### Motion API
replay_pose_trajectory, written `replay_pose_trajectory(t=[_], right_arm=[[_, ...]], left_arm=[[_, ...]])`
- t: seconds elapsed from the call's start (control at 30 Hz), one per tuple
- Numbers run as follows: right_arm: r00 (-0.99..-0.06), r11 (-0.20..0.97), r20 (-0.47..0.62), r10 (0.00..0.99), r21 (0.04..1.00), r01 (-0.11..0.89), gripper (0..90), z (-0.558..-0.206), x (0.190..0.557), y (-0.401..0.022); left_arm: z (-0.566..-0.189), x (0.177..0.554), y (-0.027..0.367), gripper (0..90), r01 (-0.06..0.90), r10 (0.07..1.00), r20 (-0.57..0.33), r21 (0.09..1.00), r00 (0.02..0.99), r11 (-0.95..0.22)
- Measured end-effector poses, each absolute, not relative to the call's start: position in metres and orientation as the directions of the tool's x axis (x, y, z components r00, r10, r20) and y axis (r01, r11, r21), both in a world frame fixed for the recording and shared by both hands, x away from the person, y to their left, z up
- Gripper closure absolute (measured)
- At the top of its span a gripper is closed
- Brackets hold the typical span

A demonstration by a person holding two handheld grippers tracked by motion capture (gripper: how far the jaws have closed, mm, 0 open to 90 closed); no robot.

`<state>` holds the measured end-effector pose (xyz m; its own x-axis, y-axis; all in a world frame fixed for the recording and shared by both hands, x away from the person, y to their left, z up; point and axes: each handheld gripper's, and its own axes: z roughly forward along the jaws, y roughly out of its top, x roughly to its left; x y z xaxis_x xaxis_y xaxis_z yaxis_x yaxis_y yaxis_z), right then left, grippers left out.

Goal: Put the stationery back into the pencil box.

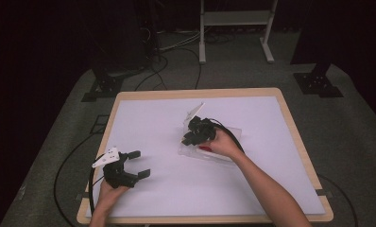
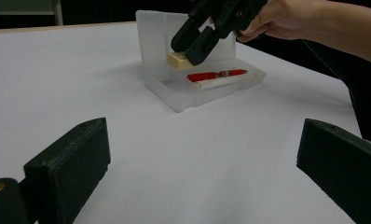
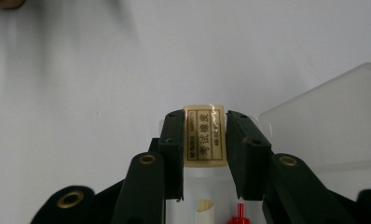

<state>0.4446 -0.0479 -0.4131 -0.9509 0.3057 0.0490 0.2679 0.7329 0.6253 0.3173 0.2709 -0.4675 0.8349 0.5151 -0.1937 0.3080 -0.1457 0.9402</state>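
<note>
Eraser (image 3: 205,135) pinched between right hand-held gripper (image 3: 204,140) jaws, over open clear case (image 2: 207,88) end compartment. Lower squarely, release low, avoid red pen (image 2: 216,74). Left hand-held gripper (image 1: 129,164) spread wide, idle on bench (image 1: 143,127).

Both grippers black: left gripper (image 1: 140,164) carries a white three-cornered plate (image 1: 107,156) on top and trails a black cable (image 1: 90,182). Right gripper (image 3: 204,154) has blocky black fingers (image 3: 173,144) with brass-coloured rivets (image 3: 147,159) at the joints and small dark screws. Forearms bare, no sleeves visible.
</note>
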Motion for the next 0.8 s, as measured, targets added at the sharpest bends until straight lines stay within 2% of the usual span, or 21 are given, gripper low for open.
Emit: replay_pose_trajectory(t=[0.8], right_arm=[[-0.951, 0.752, 0.068, 0.303, 0.596, 0.282, 67.8, -0.429, 0.453, -0.044]], left_arm=[[-0.468, 0.317, 0.271, 2.2, 0.311, 0.515, -0.199, 0.94, 0.834, -0.141]])
